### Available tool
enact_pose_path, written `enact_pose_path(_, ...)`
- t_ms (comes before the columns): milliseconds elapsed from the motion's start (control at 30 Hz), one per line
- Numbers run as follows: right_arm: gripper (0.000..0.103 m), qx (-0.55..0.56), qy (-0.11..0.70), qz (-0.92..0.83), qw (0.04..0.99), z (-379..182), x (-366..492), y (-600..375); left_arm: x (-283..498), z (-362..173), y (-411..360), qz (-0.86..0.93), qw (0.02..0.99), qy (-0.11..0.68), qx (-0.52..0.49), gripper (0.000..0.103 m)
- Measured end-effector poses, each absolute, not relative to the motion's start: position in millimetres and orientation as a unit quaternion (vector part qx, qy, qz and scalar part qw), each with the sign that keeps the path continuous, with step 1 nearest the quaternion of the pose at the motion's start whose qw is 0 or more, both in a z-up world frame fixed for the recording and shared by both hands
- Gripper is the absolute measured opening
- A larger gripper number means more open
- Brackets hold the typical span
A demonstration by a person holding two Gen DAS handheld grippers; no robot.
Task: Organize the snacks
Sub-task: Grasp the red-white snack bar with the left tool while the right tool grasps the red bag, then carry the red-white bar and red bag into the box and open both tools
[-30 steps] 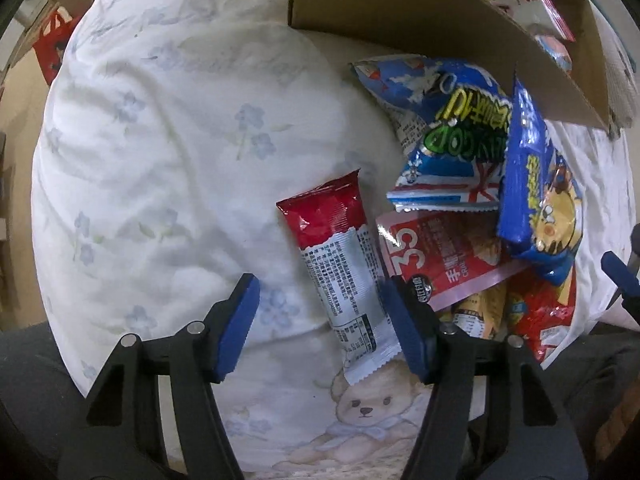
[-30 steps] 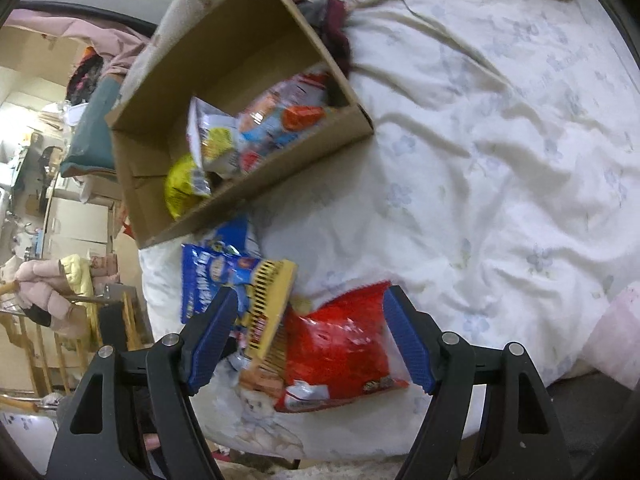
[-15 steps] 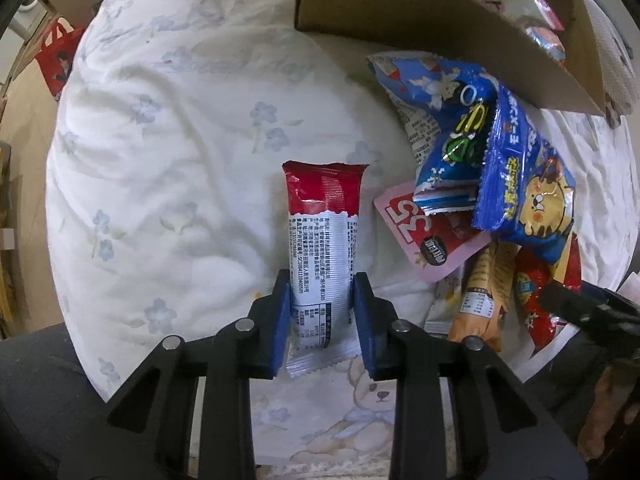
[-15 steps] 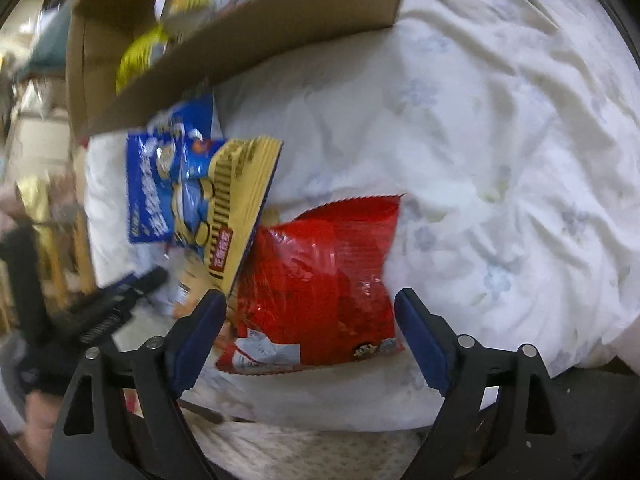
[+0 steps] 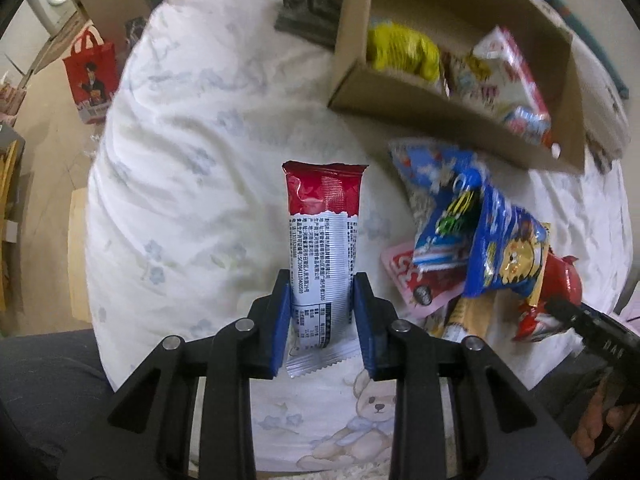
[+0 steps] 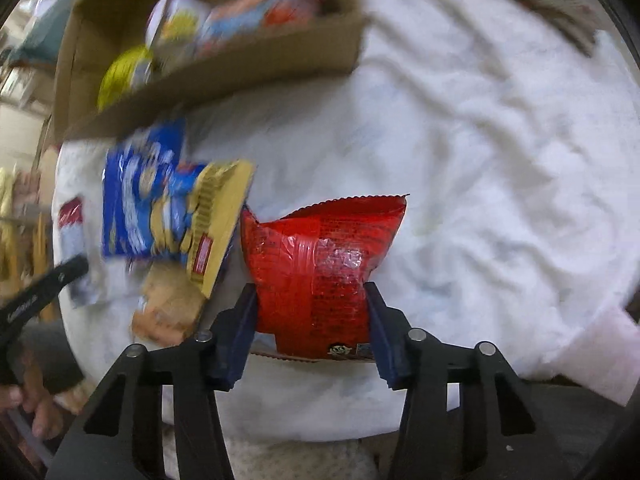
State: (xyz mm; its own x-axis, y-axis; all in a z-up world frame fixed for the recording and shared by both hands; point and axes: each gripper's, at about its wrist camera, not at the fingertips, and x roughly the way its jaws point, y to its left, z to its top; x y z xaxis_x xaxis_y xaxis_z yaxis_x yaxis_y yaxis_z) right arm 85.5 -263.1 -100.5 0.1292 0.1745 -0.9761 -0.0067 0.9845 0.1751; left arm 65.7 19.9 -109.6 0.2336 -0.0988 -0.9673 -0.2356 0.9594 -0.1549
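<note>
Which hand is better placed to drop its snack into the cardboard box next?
Left, probably. The left tongs are clamped on the red-and-white bar, raised off the quilt. The right tongs are closing around the red bag. The cardboard box sits just ahead.

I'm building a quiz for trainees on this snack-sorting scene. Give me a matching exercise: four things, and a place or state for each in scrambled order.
Things:
1. red-and-white snack bar
2. red bag
3. yellow packet
4. blue cartoon bag

States:
A. inside the cardboard box
B. between the right claw's closing jaws
C. clamped in the left claw
D. lying in the pile on the bedding

Pairs: 1-C, 2-B, 3-A, 4-D
</note>
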Motion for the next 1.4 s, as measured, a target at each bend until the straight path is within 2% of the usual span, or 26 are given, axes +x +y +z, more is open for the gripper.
enact_pose_path(300,0.046,0.081,0.578,0.031,0.811,-57.4,81.2,-285.9,65.4,-76.8,40.0,0.058,0.82,0.553,-0.131,0.026)
enact_pose_path(600,0.046,0.057,0.552,0.075,0.828,-18.3,68.6,-272.0,62.9,-63.4,44.6,0.062,0.833,0.532,-0.139,0.026)
enact_pose_path(767,0.045,0.113,0.518,0.123,0.839,9.9,66.3,-280.4,67.5,-52.0,41.0,0.051,0.84,0.52,-0.147,0.026)
enact_pose_path(1033,0.045,0.126,0.497,0.14,0.847,28.4,104.0,-275.1,89.5,-14.0,36.3,0.026,0.858,0.492,-0.143,0.026)
enact_pose_path(1400,0.045,0.109,0.481,0.15,0.857,32.0,175.8,-250.4,159.1,14.6,25.1,0.007,0.877,0.468,-0.108,0.026)
